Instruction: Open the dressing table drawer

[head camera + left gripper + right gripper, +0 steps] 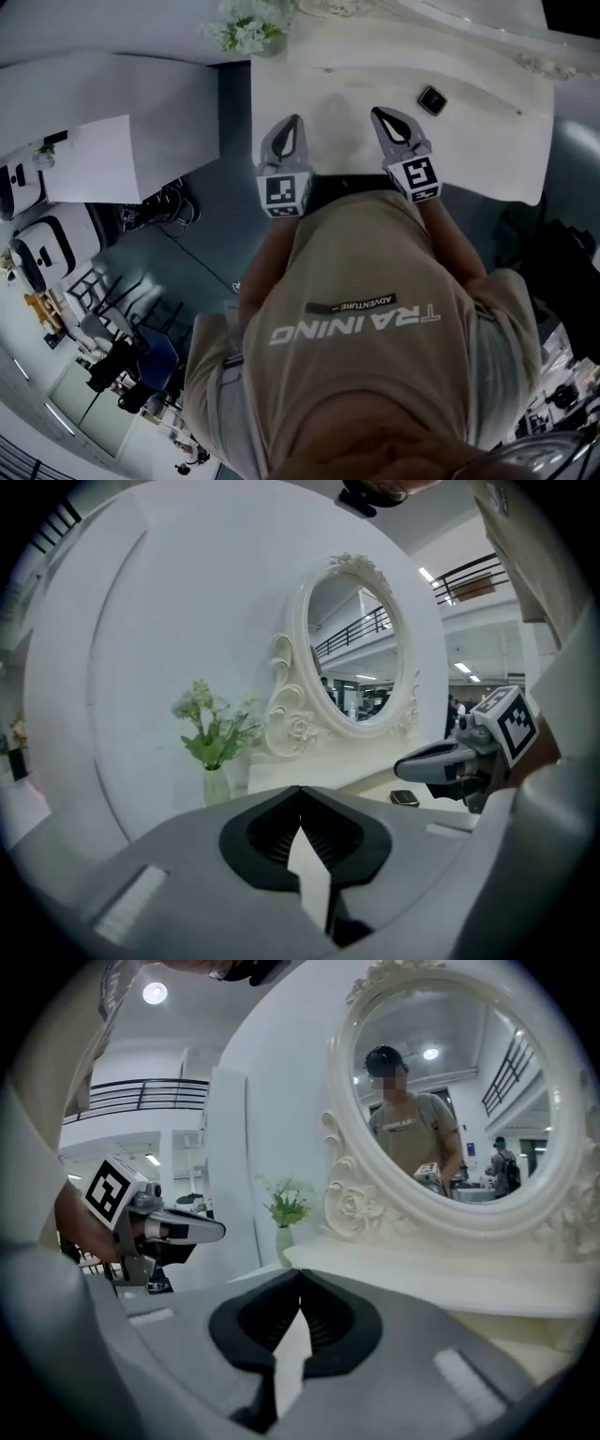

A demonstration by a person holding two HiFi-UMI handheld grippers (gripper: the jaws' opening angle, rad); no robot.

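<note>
Status: not started, on the evidence available.

1. Far left of the head view, a vase of flowers stands at the back corner of the white counter. It is well apart from both tools and is no obstruction.

2. The left gripper is held over the front part of the counter, pointing toward the oval mirror. Its fingers are pressed together with nothing between them.

3. The right gripper sits beside it at about the same height, also over the counter's front part. Its fingers are likewise pressed together and carry nothing.

4. Right of that, a small dark object lies on the counter, clear of both tools.

5. The drawer is not discernible in any view. By judgement it lies beneath the counter's front edge, a zone covered in the head view by the counter top and the person's shirt. Neither gripper view looks below the counter surface. Whether the drawer is shut or partly out cannot be confirmed, and no handle is seen.

6. Outstanding, as judged: bring a gripper down to the drawer front, spread its fingers, take hold of the handle or edge, and pull toward the person. None of these steps shows as done.
</note>
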